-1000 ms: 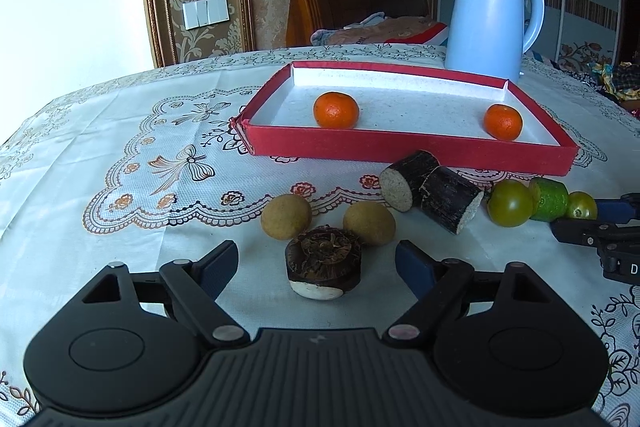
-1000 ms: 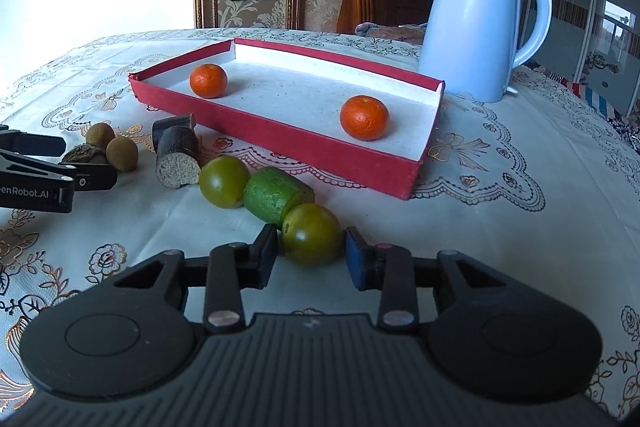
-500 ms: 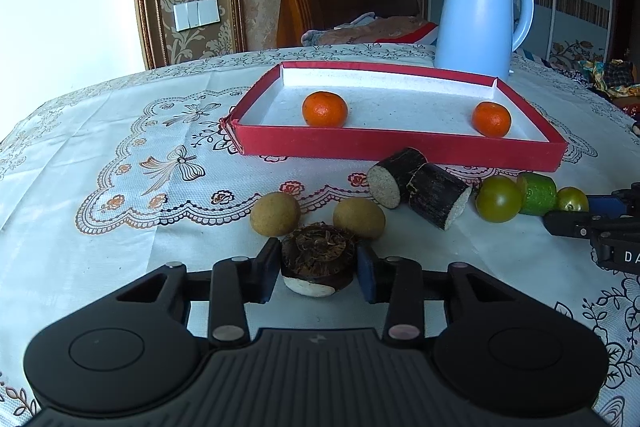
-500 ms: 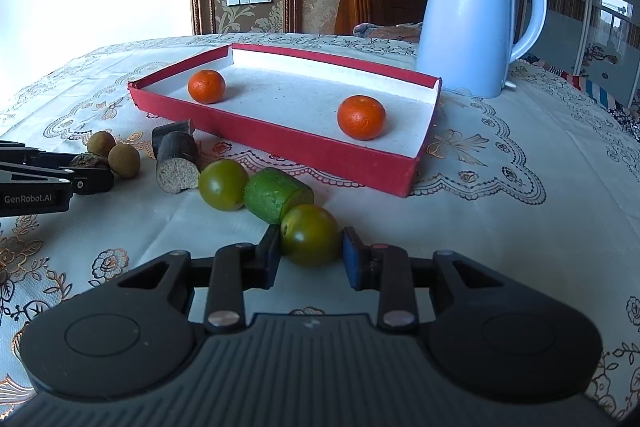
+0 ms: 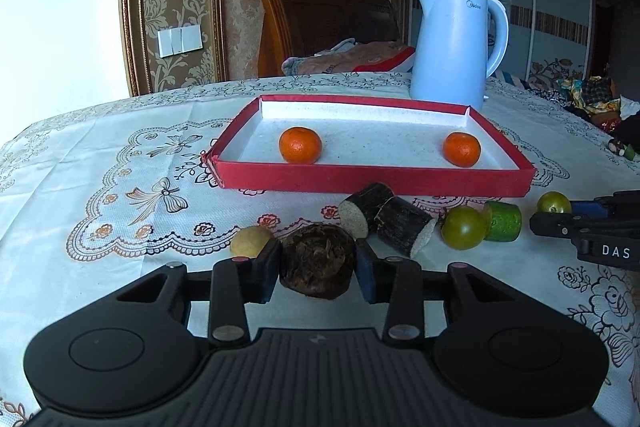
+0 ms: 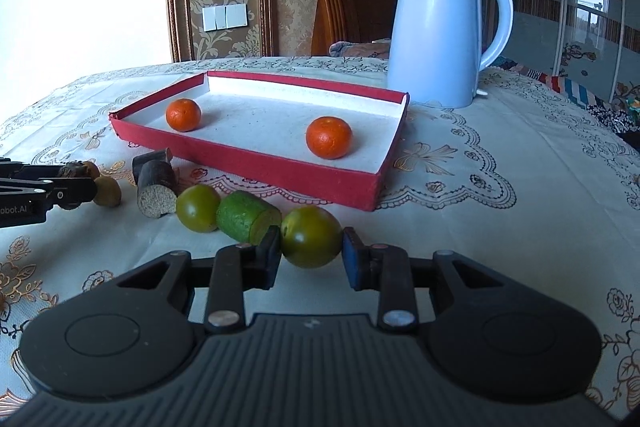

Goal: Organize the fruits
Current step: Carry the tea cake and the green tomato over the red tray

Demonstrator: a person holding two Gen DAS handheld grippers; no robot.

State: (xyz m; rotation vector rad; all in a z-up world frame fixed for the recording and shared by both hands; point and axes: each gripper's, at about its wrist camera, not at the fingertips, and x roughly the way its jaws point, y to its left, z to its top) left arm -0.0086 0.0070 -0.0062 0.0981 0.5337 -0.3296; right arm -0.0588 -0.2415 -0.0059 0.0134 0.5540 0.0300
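Observation:
My left gripper [image 5: 317, 273] is shut on a dark brown water chestnut [image 5: 317, 265] and holds it just above the tablecloth. My right gripper [image 6: 311, 254] is shut on a green round fruit [image 6: 311, 237]. A red tray [image 5: 372, 179] with a white floor holds two oranges [image 5: 300, 145] [image 5: 462, 149]. Two dark sugarcane pieces [image 5: 384, 217], a yellow-brown longan [image 5: 250, 241], a green round fruit [image 5: 463, 227] and a green cut piece [image 5: 503, 221] lie in front of the tray. The right gripper also shows at the right in the left wrist view [image 5: 560, 213].
A pale blue electric kettle [image 5: 456, 45] stands behind the tray's right end. The table has a white embroidered cloth [image 5: 120, 195]. A wooden chair [image 5: 320, 15] with clothes stands behind the table. The left gripper's fingers [image 6: 60, 193] reach in at the left in the right wrist view.
My left gripper closed on the water chestnut and lifted it a little off the cloth. My right gripper stayed shut on the green fruit and rose slightly.

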